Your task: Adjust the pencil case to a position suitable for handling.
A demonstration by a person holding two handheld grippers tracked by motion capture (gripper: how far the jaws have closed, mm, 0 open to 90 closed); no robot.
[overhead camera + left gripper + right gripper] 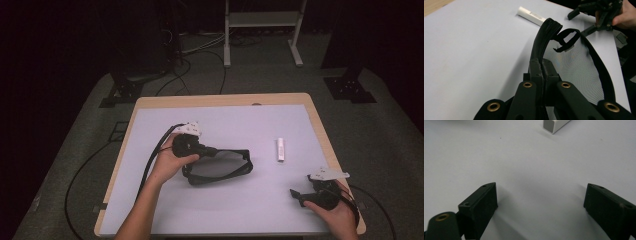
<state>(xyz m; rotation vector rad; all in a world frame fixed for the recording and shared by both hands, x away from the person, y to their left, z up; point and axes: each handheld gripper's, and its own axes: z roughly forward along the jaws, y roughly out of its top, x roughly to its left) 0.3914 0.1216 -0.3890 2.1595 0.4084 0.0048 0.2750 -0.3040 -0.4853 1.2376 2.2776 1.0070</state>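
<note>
So the right gripper [298, 196] sits near the tabletop's [225, 210] near right corner, jaws wide apart with nothing in them. Mid-table, the left gripper [543, 65] is clamped tight on the zipper edge of the black mesh pouch [220, 167]. Further right lies a white tube [280, 149]. Looks like the pouch is being held open; next I'd guess the right grabs the tube.

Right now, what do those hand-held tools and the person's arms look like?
Each tool is black, with two flat, blocky jaws on linkages pinned by brass-coloured rivets. The left tool and the right tool each carry a pale three-cornered plate on top. A black cable trails from the left one. The forearms are bare, with no sleeves in sight.
</note>
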